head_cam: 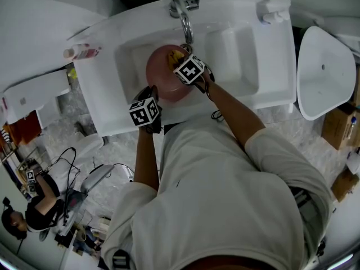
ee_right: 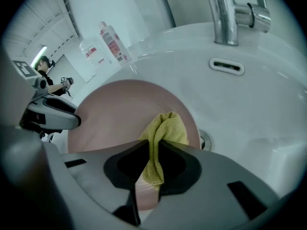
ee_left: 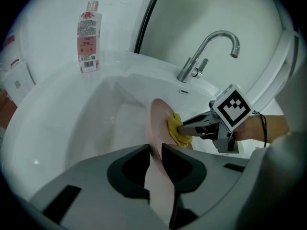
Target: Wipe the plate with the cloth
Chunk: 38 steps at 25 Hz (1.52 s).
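A pink plate point(head_cam: 164, 75) point(ee_right: 120, 109) stands tilted on edge in the white sink basin point(head_cam: 130, 55), under the tap. My left gripper point(head_cam: 149, 103) point(ee_left: 154, 150) is shut on the plate's near rim point(ee_left: 157, 186), seen edge-on between its jaws. My right gripper point(head_cam: 183, 61) point(ee_right: 154, 145) is shut on a yellow cloth point(ee_right: 160, 138) point(ee_left: 176, 130), whose bunched end presses against the plate's face. In the head view only a bit of the cloth point(head_cam: 177, 55) shows beside the marker cube.
A chrome tap point(head_cam: 183, 13) point(ee_left: 208, 51) arches over the basin; the drain point(ee_right: 204, 141) lies just right of the plate. A pink-labelled bottle point(ee_left: 88, 36) point(head_cam: 84, 52) stands on the sink's left ledge. A white toilet point(head_cam: 323, 72) is at right.
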Motion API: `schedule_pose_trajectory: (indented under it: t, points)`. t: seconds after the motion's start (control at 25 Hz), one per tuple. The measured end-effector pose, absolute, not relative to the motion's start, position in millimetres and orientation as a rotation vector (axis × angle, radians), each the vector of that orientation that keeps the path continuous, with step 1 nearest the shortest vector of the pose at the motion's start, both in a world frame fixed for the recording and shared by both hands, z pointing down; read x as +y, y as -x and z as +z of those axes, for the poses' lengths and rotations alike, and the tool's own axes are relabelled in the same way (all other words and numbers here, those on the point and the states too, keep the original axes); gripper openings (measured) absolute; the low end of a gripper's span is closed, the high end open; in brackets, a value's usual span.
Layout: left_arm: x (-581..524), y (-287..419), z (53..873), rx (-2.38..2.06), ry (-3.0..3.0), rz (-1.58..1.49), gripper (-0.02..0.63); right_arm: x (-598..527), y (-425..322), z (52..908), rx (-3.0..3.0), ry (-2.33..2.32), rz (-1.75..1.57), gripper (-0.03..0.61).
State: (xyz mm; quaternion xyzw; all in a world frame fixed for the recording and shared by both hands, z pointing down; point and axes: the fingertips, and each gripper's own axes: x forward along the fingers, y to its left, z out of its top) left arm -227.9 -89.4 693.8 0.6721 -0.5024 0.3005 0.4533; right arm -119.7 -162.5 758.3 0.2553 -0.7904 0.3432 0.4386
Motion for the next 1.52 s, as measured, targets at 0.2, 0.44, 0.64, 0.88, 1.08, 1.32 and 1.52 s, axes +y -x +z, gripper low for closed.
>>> schedule_pose_trajectory:
  t: [0.2, 0.44, 0.64, 0.88, 1.08, 1.32, 1.52]
  points:
    - [-91, 229, 693, -1.242, -1.656, 0.737, 0.089, -159, 150, 739, -2.048, -0.553, 0.764, 0.061]
    - [-90, 231, 694, -1.245, -1.65, 0.736, 0.089, -146, 174, 726, -2.13, -0.468, 0.689, 0.061]
    - [-89, 233, 696, -1.242, -1.643, 0.739, 0.091, -123, 188, 717, -2.183, -0.342, 0.661, 0.061]
    - [-85, 236, 700, -1.237, -1.628, 0.747, 0.092, -87, 189, 718, -2.18, -0.193, 0.613, 0.061]
    - [-84, 236, 701, -1.227, -1.623, 0.749, 0.094, -67, 172, 730, -2.134, -0.131, 0.639, 0.061]
    - [-85, 233, 703, -1.215, -1.63, 0.768, 0.094, -65, 142, 746, -2.048, -0.153, 0.731, 0.061]
    - [-85, 232, 702, -1.203, -1.633, 0.759, 0.094, -77, 113, 766, -1.996, -0.247, 0.786, 0.061]
